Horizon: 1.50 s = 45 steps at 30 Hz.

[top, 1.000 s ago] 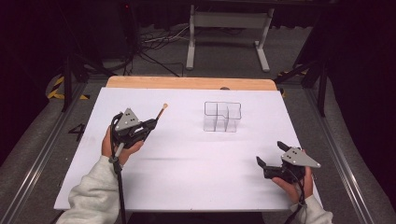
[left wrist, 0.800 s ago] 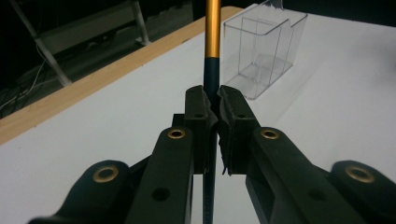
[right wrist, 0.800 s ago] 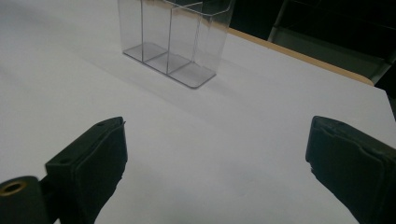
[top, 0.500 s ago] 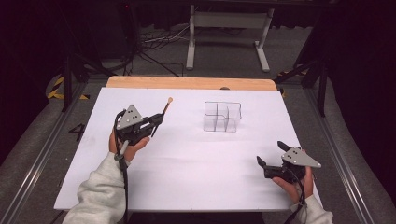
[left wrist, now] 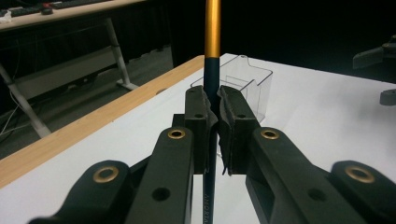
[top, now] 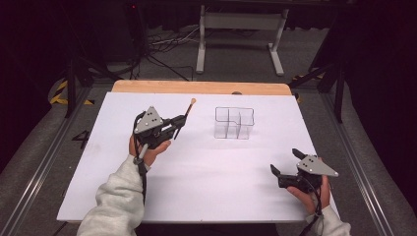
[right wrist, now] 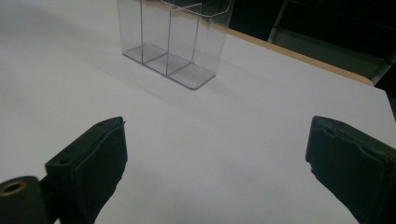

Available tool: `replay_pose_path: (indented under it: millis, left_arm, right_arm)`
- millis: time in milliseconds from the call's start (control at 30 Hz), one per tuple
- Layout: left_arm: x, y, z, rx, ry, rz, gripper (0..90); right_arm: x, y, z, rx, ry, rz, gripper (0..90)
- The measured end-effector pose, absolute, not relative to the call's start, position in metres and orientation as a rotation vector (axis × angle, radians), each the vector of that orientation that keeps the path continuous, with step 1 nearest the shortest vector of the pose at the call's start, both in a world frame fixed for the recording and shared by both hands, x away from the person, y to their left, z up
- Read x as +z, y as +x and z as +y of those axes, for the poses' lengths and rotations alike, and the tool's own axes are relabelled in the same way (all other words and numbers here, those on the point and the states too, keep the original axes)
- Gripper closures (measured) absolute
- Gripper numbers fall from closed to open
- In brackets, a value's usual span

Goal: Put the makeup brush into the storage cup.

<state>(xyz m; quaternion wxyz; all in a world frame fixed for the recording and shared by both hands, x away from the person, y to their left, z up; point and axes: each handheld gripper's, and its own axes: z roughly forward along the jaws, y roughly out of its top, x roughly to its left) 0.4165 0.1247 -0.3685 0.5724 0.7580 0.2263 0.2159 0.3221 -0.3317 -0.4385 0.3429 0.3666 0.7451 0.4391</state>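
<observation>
Your white tabletop (top: 196, 187) carries a clear divided holder (top: 234, 122) toward the back. Your right gripper (top: 290, 166) rests near the front, jaws wide apart. Your left gripper (top: 178, 122) clamps a dark, gold-ended pen (left wrist: 211, 56) left of the holder.

A fixed camera above the near edge looks forward and down over the whole white tabletop (top: 206, 187). Two cameras ride low on the hand-held grippers, close over its surface, each facing the clear organizer (top: 234, 123) near the far edge, which all three views share.
</observation>
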Motion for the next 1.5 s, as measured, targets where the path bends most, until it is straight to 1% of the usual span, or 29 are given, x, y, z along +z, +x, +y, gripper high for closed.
replay_pose_path:
  millis: [667,867,1500]
  left_arm:
    - [-0.364,0.433,0.097,0.473,1.718,0.484,82.7]
    - [-0.364,0.437,0.088,0.442,1.697,0.476,82.7]
    - [-0.343,0.451,0.039,0.397,1.669,0.372,82.7]
  right_arm:
    - [-0.438,0.322,-0.332,1.147,0.954,1.936,6.2]
    - [-0.438,0.322,-0.332,1.147,0.951,1.938,6.2]
    - [-0.439,0.323,-0.331,1.151,0.95,1.941,6.2]
